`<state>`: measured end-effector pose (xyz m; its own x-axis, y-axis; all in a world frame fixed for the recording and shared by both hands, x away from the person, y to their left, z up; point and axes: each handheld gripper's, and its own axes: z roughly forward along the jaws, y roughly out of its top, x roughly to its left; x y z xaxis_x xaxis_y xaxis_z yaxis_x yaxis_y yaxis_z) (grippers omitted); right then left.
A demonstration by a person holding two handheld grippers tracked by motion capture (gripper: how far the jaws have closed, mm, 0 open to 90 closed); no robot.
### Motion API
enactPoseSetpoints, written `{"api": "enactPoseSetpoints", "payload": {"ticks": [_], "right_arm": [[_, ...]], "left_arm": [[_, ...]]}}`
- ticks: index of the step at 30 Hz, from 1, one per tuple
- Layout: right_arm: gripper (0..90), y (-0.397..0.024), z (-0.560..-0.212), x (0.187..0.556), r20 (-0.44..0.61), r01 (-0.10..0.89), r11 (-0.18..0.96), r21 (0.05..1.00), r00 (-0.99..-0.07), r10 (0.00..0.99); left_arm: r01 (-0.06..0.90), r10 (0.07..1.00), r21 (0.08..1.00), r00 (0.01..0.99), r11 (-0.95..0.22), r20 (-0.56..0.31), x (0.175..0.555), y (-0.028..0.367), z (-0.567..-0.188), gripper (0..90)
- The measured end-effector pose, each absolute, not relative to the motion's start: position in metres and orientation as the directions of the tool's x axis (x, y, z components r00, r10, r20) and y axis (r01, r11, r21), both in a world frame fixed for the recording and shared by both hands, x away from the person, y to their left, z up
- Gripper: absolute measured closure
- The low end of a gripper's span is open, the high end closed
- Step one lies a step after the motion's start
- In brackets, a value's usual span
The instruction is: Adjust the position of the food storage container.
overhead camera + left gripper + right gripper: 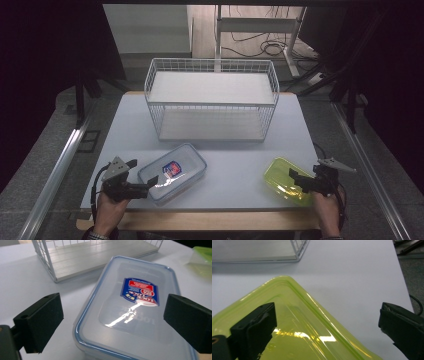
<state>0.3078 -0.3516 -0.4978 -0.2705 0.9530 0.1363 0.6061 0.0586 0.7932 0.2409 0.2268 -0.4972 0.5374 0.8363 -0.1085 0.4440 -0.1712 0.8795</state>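
Two handheld grippers hover over a smooth white table (235, 165), jaws spread wide and pinching nothing. Left gripper (150, 184) sits at the near corner of a clear rectangular plastic box (172, 172) with rounded corners, a blue-rimmed lid and a blue-red label, lying front left. Right gripper (295, 179) sits over a glossy translucent yellow-green lid (282, 177), front right. Behind both stands a white wire basket (212, 100).

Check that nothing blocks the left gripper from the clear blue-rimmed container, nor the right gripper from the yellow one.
Nothing visible does. The left gripper has open jaws straddling the near end of the clear container, with only bare table around. The right gripper sits open over the yellow container.
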Motion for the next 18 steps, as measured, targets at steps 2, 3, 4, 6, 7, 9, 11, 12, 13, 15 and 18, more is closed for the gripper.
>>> {"api": "enactPoseSetpoints", "payload": {"ticks": [2,3,4,6,7,9,11,12,13,15,18], "right_arm": [[2.1,-0.3525,-0.4981,0.3079,0.134,0.607,0.057,0.793,-0.266,0.955],[2.1,-0.3538,-0.4983,0.3080,0.138,0.611,0.053,0.790,-0.261,0.955],[2.1,-0.3555,-0.4981,0.3078,0.149,0.617,0.042,0.786,-0.255,0.956],[2.2,-0.3598,-0.4969,0.3071,0.150,0.606,0.028,0.795,-0.242,0.959],[2.2,-0.3606,-0.4960,0.3069,0.146,0.602,0.029,0.798,-0.240,0.960],[2.2,-0.3611,-0.4953,0.3069,0.139,0.594,0.033,0.804,-0.241,0.960],[2.2,-0.3611,-0.4933,0.3067,0.127,0.591,0.048,0.805,-0.251,0.960],[2.2,-0.3595,-0.4925,0.3070,0.110,0.584,0.063,0.809,-0.256,0.960],[2.2,-0.3595,-0.4925,0.3070,0.110,0.584,0.063,0.809,-0.256,0.960],[2.2,-0.3578,-0.4919,0.3074,0.093,0.584,0.082,0.808,-0.264,0.960],[2.2,-0.3554,-0.4909,0.3075,0.065,0.583,0.111,0.805,-0.272,0.960]], "left_arm": [[0.440,0.837,0.881,0.538,-0.174,-0.103,0.2409,0.2268,-0.4976,2.5],[0.438,0.836,0.882,0.539,-0.174,-0.103,0.2410,0.2268,-0.4979,2.5],[0.436,0.834,0.883,0.541,-0.172,-0.105,0.2410,0.2268,-0.4982,2.5],[0.429,0.833,0.887,0.544,-0.171,-0.102,0.2407,0.2267,-0.4984,2.5],[0.426,0.834,0.888,0.543,-0.172,-0.099,0.2406,0.2266,-0.4984,2.5],[0.419,0.831,0.891,0.548,-0.175,-0.094,0.2403,0.2264,-0.4987,2.5],[0.418,0.830,0.890,0.551,-0.181,-0.090,0.2402,0.2263,-0.4994,2.5],[0.418,0.830,0.890,0.551,-0.182,-0.089,0.2402,0.2260,-0.4997,2.5],[0.418,0.828,0.890,0.553,-0.184,-0.088,0.2403,0.2259,-0.5000,2.5],[0.417,0.827,0.889,0.556,-0.188,-0.086,0.2403,0.2254,-0.5003,2.6],[0.413,0.824,0.890,0.560,-0.193,-0.081,0.2405,0.2251,-0.5009,2.6]]}}
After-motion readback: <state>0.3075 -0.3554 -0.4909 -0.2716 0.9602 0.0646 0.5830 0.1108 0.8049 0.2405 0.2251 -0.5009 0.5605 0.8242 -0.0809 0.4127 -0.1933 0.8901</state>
